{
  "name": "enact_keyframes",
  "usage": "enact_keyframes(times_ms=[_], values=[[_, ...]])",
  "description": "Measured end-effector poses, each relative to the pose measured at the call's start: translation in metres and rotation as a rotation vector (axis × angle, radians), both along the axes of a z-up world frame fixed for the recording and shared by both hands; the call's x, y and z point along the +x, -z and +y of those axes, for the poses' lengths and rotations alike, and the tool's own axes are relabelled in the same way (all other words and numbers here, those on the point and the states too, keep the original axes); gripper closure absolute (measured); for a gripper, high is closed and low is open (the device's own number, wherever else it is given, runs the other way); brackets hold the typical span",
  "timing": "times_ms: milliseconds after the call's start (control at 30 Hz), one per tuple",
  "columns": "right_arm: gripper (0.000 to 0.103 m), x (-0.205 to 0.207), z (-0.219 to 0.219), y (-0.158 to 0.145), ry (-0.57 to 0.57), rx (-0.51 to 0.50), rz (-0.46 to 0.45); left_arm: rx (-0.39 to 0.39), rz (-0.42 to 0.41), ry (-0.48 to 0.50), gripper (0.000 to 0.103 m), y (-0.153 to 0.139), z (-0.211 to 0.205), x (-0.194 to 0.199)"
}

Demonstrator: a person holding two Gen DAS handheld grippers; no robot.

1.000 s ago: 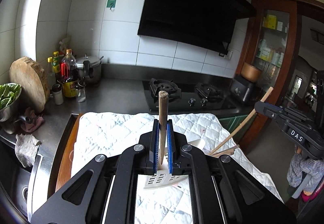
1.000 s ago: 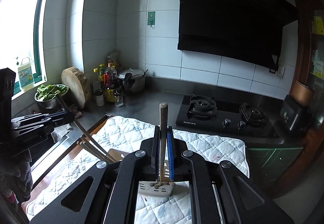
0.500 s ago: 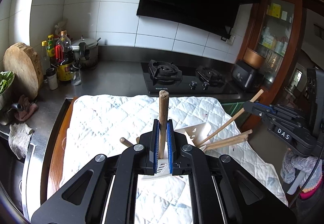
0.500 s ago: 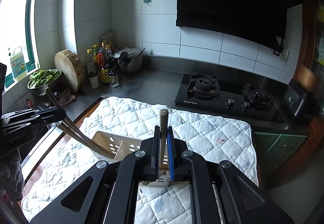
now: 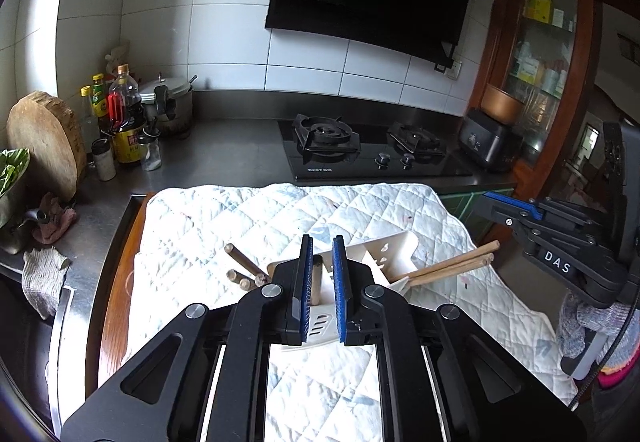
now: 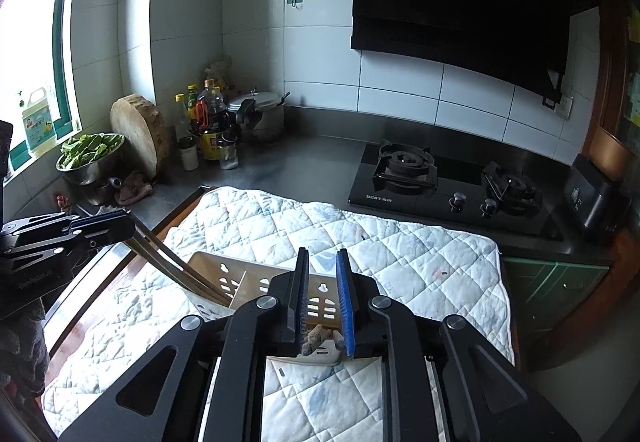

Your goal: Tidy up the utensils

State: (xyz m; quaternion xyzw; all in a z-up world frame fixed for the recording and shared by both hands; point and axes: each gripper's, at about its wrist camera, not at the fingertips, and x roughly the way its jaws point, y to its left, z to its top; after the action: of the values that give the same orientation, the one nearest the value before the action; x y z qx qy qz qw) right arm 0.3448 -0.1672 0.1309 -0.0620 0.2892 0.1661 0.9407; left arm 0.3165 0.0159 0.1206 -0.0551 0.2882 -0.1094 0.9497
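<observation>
A cream slotted utensil holder [image 6: 240, 284] stands on the white quilted mat [image 6: 400, 258]; it also shows in the left wrist view [image 5: 384, 254]. My left gripper [image 5: 320, 274] is open, with a wooden handle [image 5: 317, 282] loose between its pads, dropped into the holder. Several wooden-handled utensils [image 5: 444, 268] lean out of it. My right gripper [image 6: 323, 298] is open above the holder, with wooden handle ends [image 6: 316, 336] just below its pads. My left gripper also appears at the left of the right wrist view [image 6: 100, 226].
A gas hob [image 5: 360, 150] sits behind the mat. Bottles [image 5: 124, 122], a pressure cooker [image 5: 168, 102], a round wooden board [image 5: 44, 142] and a bowl of greens [image 6: 90, 154] stand at the left. A black appliance [image 5: 486, 142] is at the right.
Both grippers lowered toward the holder and opened. The wooden handles each held upright have slid down into the holder.
</observation>
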Motion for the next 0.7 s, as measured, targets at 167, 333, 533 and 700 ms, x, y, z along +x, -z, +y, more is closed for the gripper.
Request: enact_keyframes(times_ms=[167,333,533,700], values=[[0.077,-0.019,-0.003,-0.006,-0.007,0.016,-0.029,0.019,-0.019,-0.007,0.073,-0.003,-0.002,-0.015],[0.067,-0.045,-0.005,-0.007,-0.012,0.026,-0.052,0.035,-0.033,-0.017,0.061,-0.004,-0.002,-0.034],[0.055,-0.078,-0.009,-0.002,-0.022,0.034,-0.068,0.051,-0.046,-0.034,0.051,0.001,0.001,-0.062],[0.041,-0.106,-0.012,0.006,-0.018,0.04,-0.077,0.045,-0.059,-0.037,0.04,0.006,0.002,-0.086]])
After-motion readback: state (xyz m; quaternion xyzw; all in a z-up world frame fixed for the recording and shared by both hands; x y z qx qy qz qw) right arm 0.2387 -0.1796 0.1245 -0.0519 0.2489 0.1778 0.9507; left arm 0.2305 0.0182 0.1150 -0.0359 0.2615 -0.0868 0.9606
